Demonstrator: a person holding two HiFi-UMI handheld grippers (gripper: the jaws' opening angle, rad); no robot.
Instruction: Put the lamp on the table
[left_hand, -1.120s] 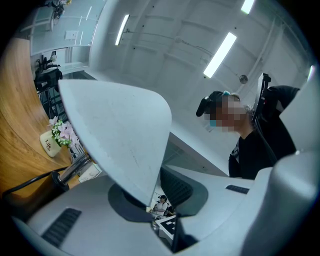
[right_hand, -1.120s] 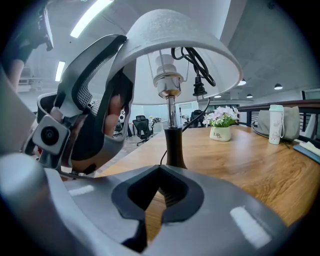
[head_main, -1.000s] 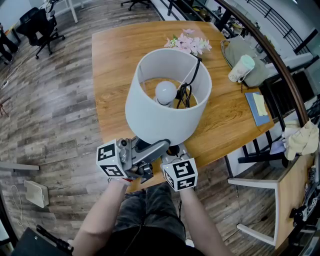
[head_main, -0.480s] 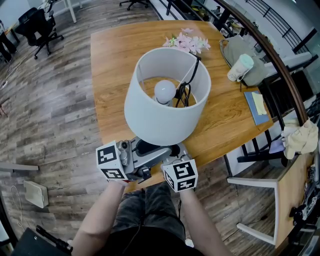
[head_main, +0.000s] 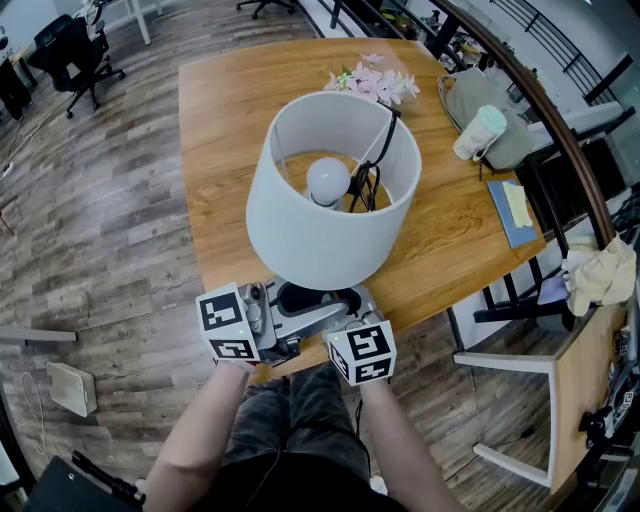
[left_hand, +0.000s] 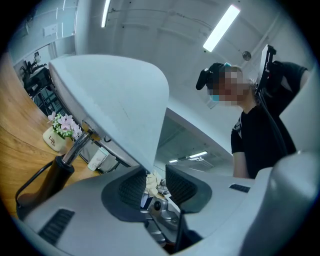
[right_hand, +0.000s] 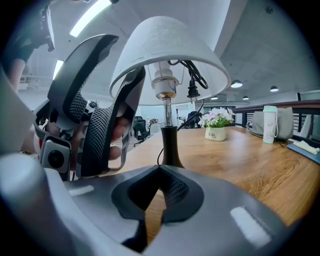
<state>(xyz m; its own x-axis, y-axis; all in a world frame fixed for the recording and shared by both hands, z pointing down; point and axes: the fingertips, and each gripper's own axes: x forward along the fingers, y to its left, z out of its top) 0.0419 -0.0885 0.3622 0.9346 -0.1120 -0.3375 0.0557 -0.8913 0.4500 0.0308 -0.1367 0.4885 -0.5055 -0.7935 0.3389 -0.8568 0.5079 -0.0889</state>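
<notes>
The lamp, with a white shade, a bulb and a black base, stands upright on the wooden table near its front edge. My left gripper is at the shade's lower rim. Its jaws have just been opening and stand open. In the left gripper view the shade ends with its rim just above the gap of the left gripper, and the pads do not press on it. My right gripper is shut on nothing and points at the black stem.
A pot of pink flowers stands behind the lamp. At the table's right are a grey bag, a pale bottle and a blue notebook. A chair stands to the right, and the table's front edge lies under my grippers.
The left gripper's jaws have spread apart off the shade's lower rim and that gripper has sunk a little. The lamp and the right gripper have stayed where they were.
</notes>
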